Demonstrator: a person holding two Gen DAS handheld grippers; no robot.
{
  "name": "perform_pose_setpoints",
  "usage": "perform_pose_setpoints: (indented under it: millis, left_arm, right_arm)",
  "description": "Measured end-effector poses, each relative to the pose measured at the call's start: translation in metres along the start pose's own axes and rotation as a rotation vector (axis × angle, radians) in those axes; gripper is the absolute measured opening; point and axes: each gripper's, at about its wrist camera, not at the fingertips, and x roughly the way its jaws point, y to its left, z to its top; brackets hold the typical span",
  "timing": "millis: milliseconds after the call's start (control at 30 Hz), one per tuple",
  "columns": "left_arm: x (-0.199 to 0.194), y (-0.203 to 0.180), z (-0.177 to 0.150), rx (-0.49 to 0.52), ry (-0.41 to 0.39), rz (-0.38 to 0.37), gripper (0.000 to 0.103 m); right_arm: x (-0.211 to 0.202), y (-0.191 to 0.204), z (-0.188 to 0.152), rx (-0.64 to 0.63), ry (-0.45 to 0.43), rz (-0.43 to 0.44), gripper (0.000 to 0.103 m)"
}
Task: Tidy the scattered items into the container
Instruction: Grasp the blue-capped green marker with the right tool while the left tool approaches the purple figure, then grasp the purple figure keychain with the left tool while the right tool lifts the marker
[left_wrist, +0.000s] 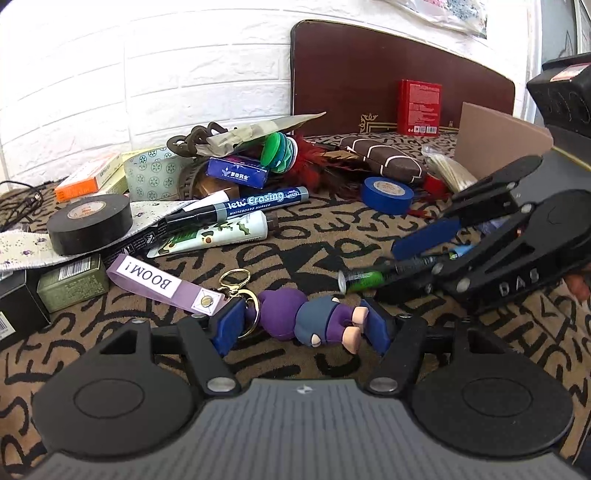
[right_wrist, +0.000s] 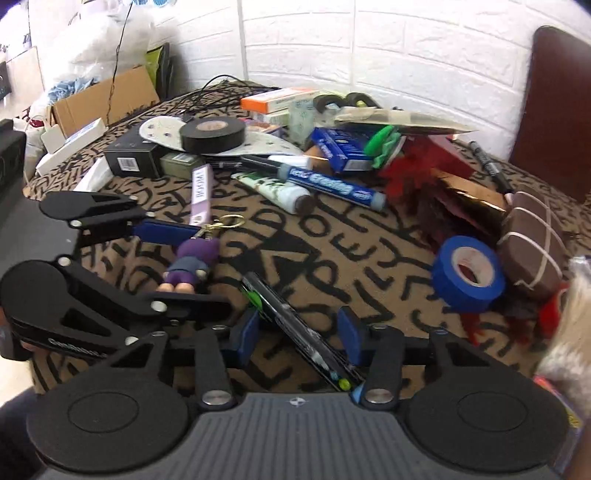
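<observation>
patterned woven cloth (left_wrist: 332, 236); left tongs (left_wrist: 301, 326) grip rubbery figurine (left_wrist: 306, 319); right tongs (right_wrist: 301, 332) open around slim pen (right_wrist: 295, 314).

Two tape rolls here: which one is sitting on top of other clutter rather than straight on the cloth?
The black tape roll, resting on the speckled white sheet; the blue tape roll lies directly on the patterned cloth.
</observation>
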Motion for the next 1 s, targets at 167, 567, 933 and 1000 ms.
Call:
perform_pose_setpoints:
  millis: [167,567,933,1000]
  left_arm:
    - [0.003,-0.01,0.002,0.035,0.018,0.056,0.069]
    - [-0.002,-0.014,0.005,-0.033,0.046,0.181,0.07]
    - [-0.017,-0.009,-0.002,-0.02,0.047,0.214,0.07]
    - [-0.019,-0.011,-0.002,-0.022,0.047,0.21,0.067]
  right_arm:
    - [0.002,0.002,-0.012,-0.066,0.019,-0.091,0.103]
    - [-0.017,-0.001,-0.024,0.031,-0.038,-0.033,0.043]
    - [-0.024,0.032,-0.032,0.056,-0.061,0.106,0.025]
    - [-0.022,0.038,-0.031,0.028,-0.07,0.059,0.025]
